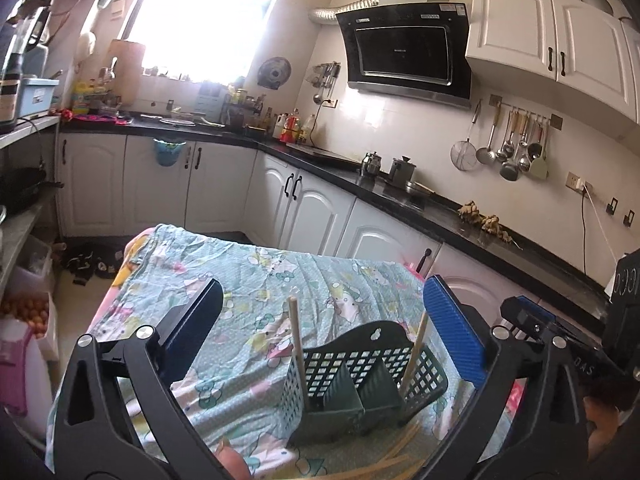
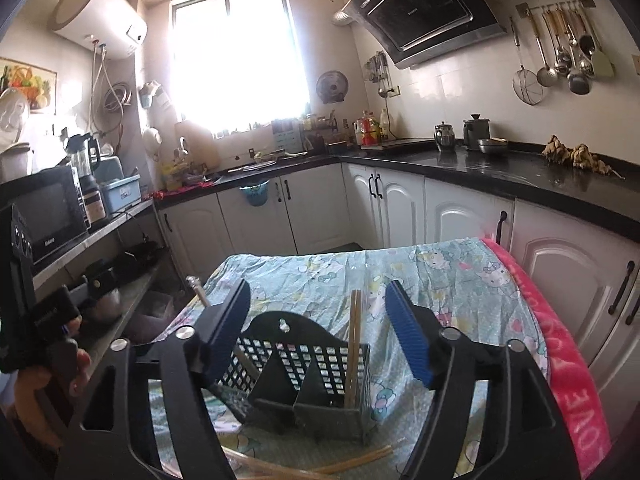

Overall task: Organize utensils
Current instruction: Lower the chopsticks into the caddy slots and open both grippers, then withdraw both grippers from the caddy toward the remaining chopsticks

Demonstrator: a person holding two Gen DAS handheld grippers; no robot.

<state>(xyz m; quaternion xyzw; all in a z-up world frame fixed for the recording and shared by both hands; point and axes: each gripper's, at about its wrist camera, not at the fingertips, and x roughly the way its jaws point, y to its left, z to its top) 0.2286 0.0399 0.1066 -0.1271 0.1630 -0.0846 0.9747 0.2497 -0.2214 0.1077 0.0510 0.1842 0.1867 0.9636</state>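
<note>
A dark green perforated utensil caddy (image 1: 362, 376) is seen standing upright on a cloth-covered counter (image 1: 256, 280) in a home kitchen, near the counter's near edge and framed by both hand-held grippers. One wooden chopstick (image 1: 297, 344) is stood in the caddy's left compartment and another (image 1: 416, 350) leans in the right one, each propped by the mesh walls so that it stays upright and reachable.

The left gripper (image 1: 322, 320) is held with its fingers (image 1: 454, 332) spread wide to either side of the caddy; nothing is pressed between them, so the chopstick in front appears to have been let go into its slot. The right gripper (image 2: 318, 330) is likewise held released, its fingers (image 2: 408, 338) parted above the caddy with the right-hand chopstick (image 2: 353, 344) standing free between them, untouched by either pad.

More loose chopsticks (image 2: 340, 466) are left lying flat on the cloth at the counter's near edge, just in front of the caddy, and are judged to be the next to be sorted. In the right wrist view the handle of another utensil (image 2: 198, 290) is seen rising past the caddy's left side; what it is cannot be told. The patterned cloth, with a pink towel (image 2: 560, 352) along the counter's right edge, is probably laid to stop the caddy sliding while utensils are dropped in.
</note>
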